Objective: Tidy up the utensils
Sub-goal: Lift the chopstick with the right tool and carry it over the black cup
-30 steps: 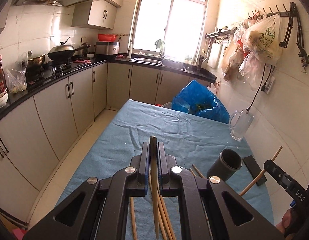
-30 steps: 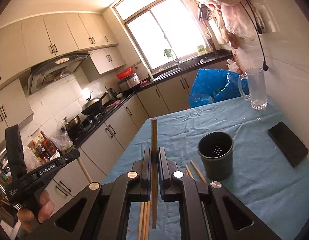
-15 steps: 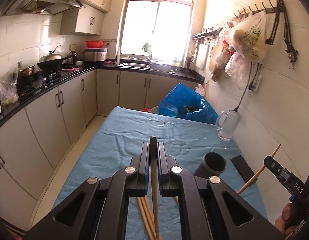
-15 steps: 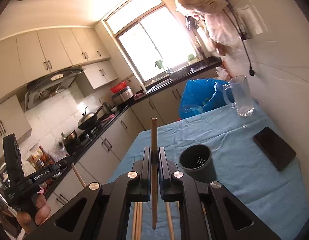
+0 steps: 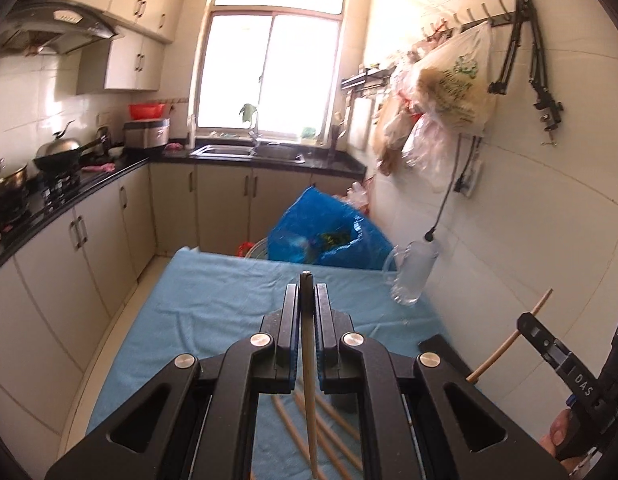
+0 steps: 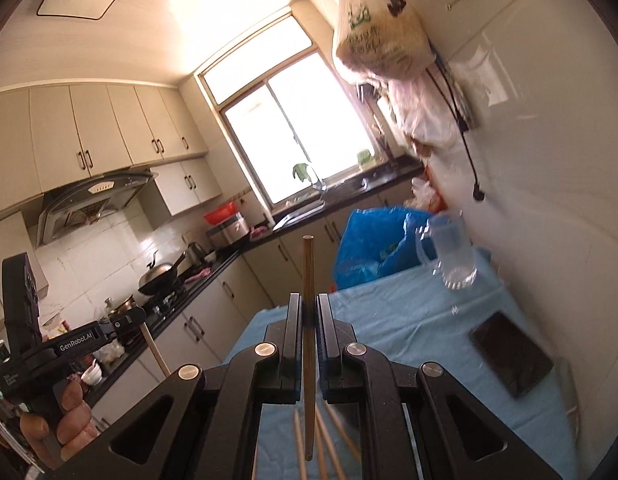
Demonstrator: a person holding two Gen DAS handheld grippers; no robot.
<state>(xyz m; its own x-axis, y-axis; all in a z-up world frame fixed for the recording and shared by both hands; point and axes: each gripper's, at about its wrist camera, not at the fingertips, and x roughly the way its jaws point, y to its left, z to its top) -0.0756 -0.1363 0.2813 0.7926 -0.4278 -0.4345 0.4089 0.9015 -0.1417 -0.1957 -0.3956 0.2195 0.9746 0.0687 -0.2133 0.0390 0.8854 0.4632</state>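
Observation:
My left gripper (image 5: 307, 294) is shut on a wooden chopstick (image 5: 309, 380) that runs down between its jaws, held above the blue table cloth (image 5: 213, 312). My right gripper (image 6: 307, 306) is shut on another chopstick (image 6: 308, 280), held upright, its top end well above the jaws. Several loose chopsticks (image 5: 333, 436) lie on the cloth below both grippers; they also show in the right wrist view (image 6: 329, 440). The dark utensil cup is hidden behind the gripper bodies. The right gripper (image 5: 549, 344) shows at the left view's right edge, the left gripper (image 6: 81, 340) at the right view's left edge.
A glass mug (image 5: 413, 276) stands at the table's far right, beside a blue plastic bag (image 5: 325, 236). A black phone (image 6: 509, 356) lies on the cloth near the wall. Kitchen cabinets and a counter (image 5: 69, 196) run along the left. Bags hang on the right wall (image 5: 449, 92).
Both grippers have risen and tilted upward with their chopsticks. The dark cup, seen before beside the jaws, has dropped out of sight behind the gripper bodies.

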